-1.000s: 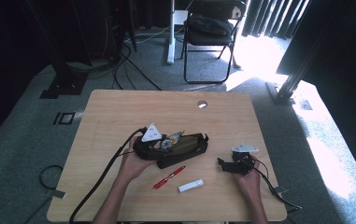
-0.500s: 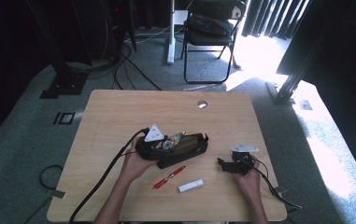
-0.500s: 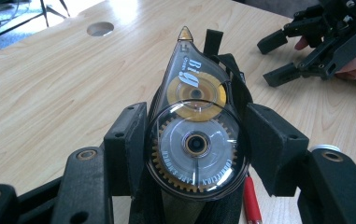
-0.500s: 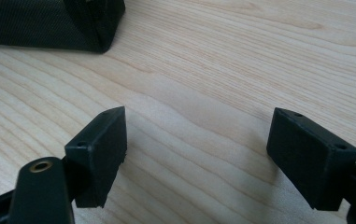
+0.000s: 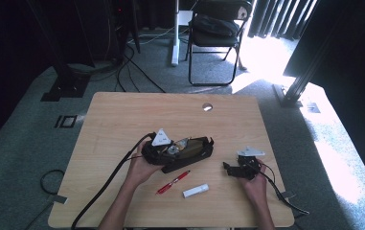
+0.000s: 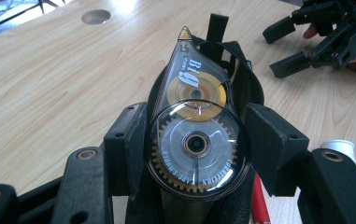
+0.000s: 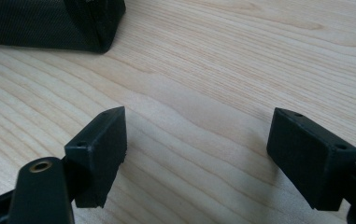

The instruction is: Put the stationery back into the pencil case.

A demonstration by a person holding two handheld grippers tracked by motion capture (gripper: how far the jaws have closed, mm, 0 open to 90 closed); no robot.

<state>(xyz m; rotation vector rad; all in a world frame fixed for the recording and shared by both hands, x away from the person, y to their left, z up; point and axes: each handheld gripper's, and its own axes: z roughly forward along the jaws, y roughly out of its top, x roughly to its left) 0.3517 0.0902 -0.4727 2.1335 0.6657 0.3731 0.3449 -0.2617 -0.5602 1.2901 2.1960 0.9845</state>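
Left tongs [image 6: 196, 154] are pinching the correction tape [image 6: 197, 140] right over the open black pouch [image 5: 194, 149]; right tongs [image 7: 196, 158] sit spread wide, holding nothing, on the desk [image 5: 122, 120].

Each black tool [image 5: 170, 151] carries a grey triangular plate and trails a black cable.

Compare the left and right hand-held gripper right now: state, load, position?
The left hand-held gripper is shut on the correction tape dispenser; the right hand-held gripper stands open with nothing between its jaws. The left is over the open black pencil case mid-table; the right is apart from it, low over bare table near the right edge. Both are black, each held in one hand.
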